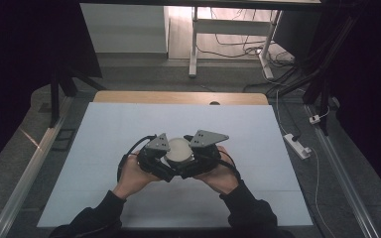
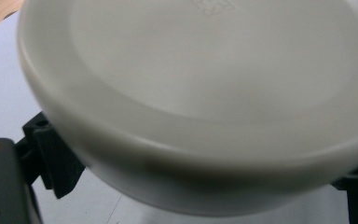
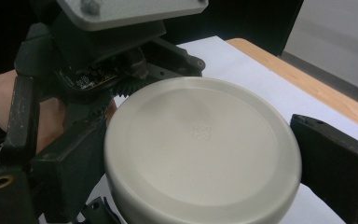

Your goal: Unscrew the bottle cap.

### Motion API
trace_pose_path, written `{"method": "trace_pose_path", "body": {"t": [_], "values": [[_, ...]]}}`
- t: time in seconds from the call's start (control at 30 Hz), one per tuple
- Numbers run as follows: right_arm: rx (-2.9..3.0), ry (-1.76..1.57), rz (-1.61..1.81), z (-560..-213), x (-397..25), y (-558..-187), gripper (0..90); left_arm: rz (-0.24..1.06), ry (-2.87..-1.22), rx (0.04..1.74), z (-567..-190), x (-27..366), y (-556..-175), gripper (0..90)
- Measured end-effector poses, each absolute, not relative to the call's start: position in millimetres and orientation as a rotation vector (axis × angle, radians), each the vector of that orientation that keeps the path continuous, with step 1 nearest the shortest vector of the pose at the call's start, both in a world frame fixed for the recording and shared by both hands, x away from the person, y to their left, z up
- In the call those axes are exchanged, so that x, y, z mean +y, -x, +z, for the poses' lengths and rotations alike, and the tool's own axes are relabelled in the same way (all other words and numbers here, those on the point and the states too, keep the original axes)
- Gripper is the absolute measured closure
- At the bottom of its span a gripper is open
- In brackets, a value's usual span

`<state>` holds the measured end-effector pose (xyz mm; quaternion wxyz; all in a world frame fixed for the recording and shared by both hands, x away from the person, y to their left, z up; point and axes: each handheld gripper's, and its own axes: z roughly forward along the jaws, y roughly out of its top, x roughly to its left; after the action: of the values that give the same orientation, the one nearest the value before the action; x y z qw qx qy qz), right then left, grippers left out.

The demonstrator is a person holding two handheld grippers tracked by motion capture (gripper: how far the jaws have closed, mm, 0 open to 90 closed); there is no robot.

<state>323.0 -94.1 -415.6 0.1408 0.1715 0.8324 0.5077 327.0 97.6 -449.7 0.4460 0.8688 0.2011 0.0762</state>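
Note:
A white round container (image 1: 179,148) with a flat lid sits at the middle of the white mat (image 1: 129,129), held between both grippers. My left gripper (image 1: 167,163) comes at it from the left and my right gripper (image 1: 192,161) from the right, each in a person's hand. In the left gripper view the container (image 2: 205,93) looms close, and the left gripper (image 2: 200,177) has a black jaw on each side of it. In the right gripper view the right gripper (image 3: 200,163) clamps the container (image 3: 200,149) by its rim, with the left gripper (image 3: 98,60) just behind.
The mat covers a wooden table whose far edge (image 1: 178,97) shows bare. A white power strip (image 1: 297,146) and cables lie on the floor to the right. A white desk frame (image 1: 193,44) stands beyond the table, and a metal rail (image 1: 30,168) runs along the left.

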Motion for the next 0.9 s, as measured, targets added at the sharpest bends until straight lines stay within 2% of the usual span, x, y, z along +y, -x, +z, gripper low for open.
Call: {"method": "trace_pose_path", "body": {"t": [0.23, 0.5, 0.63, 0.8, 0.87, 0.9], "values": [[2.473, -0.442, 1.525, -414.3, -99.7, -327.2, 7.0, 0.143, -2.173, 0.421, -447.8, 99.6, -326.9, 7.8], [2.613, -0.248, 1.613, -412.2, -109.6, -334.2, 7.0, 0.034, -2.193, 0.273, -446.9, 99.6, -325.2, 7.7], [2.651, -0.155, 1.627, -411.5, -112.0, -334.0, 7.0, 0.021, -2.212, 0.216, -446.1, 98.6, -323.4, 7.7], [2.657, -0.175, 1.623, -411.1, -112.4, -334.2, 6.2, 0.034, -2.198, 0.251, -447.0, 97.6, -323.6, 7.7], [2.617, -0.208, 1.630, -408.8, -112.5, -332.8, 0.1, 0.053, -2.192, 0.286, -447.2, 98.4, -324.9, 7.7], [2.600, -0.228, 1.627, -407.0, -112.6, -331.9, 0.0, 0.063, -2.188, 0.306, -447.5, 99.3, -325.7, 7.7]]}}
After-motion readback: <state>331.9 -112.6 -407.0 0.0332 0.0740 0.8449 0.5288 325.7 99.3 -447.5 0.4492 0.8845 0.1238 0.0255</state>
